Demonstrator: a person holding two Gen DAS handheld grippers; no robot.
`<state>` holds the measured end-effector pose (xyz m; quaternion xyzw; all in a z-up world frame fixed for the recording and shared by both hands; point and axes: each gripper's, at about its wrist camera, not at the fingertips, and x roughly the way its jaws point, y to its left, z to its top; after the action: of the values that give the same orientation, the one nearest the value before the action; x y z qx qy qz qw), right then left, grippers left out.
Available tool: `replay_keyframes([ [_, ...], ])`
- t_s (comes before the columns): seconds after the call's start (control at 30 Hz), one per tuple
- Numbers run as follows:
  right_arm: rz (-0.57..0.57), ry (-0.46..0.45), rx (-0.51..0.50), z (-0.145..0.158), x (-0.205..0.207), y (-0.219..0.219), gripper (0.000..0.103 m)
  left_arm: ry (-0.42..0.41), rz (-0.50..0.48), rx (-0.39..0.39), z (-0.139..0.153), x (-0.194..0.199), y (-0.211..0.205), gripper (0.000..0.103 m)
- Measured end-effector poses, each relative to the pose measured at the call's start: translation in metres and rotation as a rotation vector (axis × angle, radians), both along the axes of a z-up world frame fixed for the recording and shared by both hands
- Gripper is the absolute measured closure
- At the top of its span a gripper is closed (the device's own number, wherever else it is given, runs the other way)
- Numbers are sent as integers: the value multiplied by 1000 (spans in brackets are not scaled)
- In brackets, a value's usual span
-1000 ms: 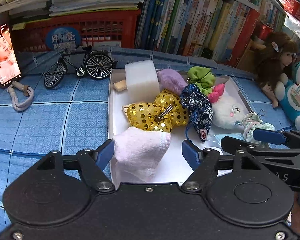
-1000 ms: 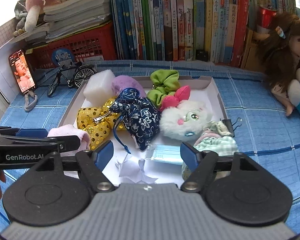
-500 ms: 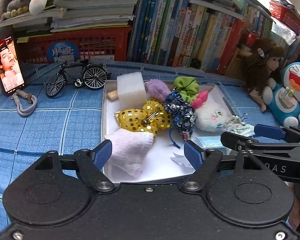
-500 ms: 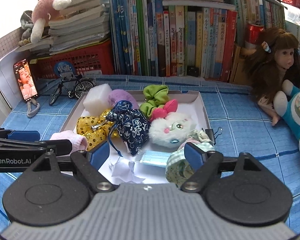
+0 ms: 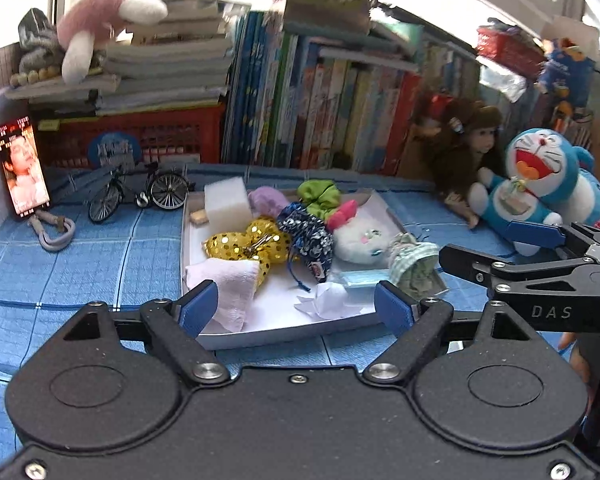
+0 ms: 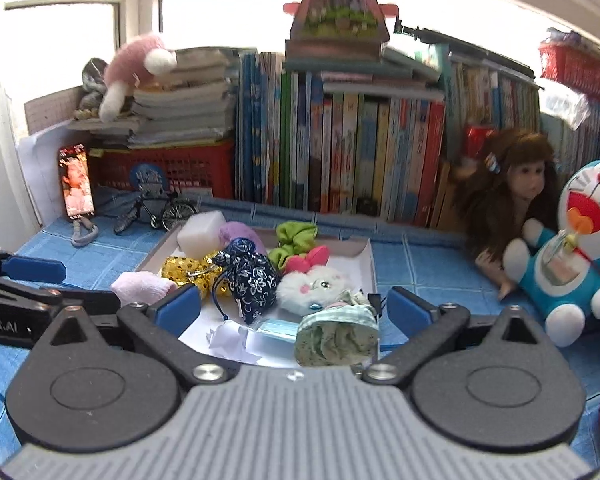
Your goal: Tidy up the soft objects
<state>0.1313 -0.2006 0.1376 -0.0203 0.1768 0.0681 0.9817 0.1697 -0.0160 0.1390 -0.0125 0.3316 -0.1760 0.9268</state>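
A white tray [image 5: 260,332] on the blue cloth holds soft things: a pink sock [image 5: 228,284], a gold sequin pouch [image 5: 244,242], a navy floral pouch [image 5: 308,240], a white sponge block [image 5: 225,206], a green scrunchie [image 5: 318,196], a white plush [image 5: 360,236], a checked green cloth [image 5: 414,264] and a blue face mask [image 5: 360,278]. My left gripper [image 5: 296,308] is open and empty, just in front of the tray's near edge. My right gripper [image 6: 294,310] is open and empty above the tray's near right corner, over the checked cloth [image 6: 336,332].
A toy bicycle [image 5: 140,196], a phone [image 5: 22,170] and a carabiner [image 5: 54,230] lie left of the tray. A red basket [image 5: 132,136] and books [image 5: 320,112] line the back. A doll [image 5: 464,152] and a Doraemon plush [image 5: 540,184] sit at the right.
Both grippers have pulled back and risen away from the tray, so it looks smaller and more of the shelf shows. The pink sock stays in the tray.
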Motion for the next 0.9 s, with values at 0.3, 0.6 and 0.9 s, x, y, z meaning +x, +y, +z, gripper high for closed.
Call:
replay_keyframes([
  [0.3, 11, -120, 5, -3, -49, -14, 0, -84, -23, -34, 8, -45, 1, 15],
  [0.6, 2, -219, -9, -19, -89, -19, 0, -180, -15, -27, -1, -88, 9, 12],
  [0.9, -30, -316, -9, -56, -119, -12, 0, -231, 29, -6, -31, -126, 20, 9],
])
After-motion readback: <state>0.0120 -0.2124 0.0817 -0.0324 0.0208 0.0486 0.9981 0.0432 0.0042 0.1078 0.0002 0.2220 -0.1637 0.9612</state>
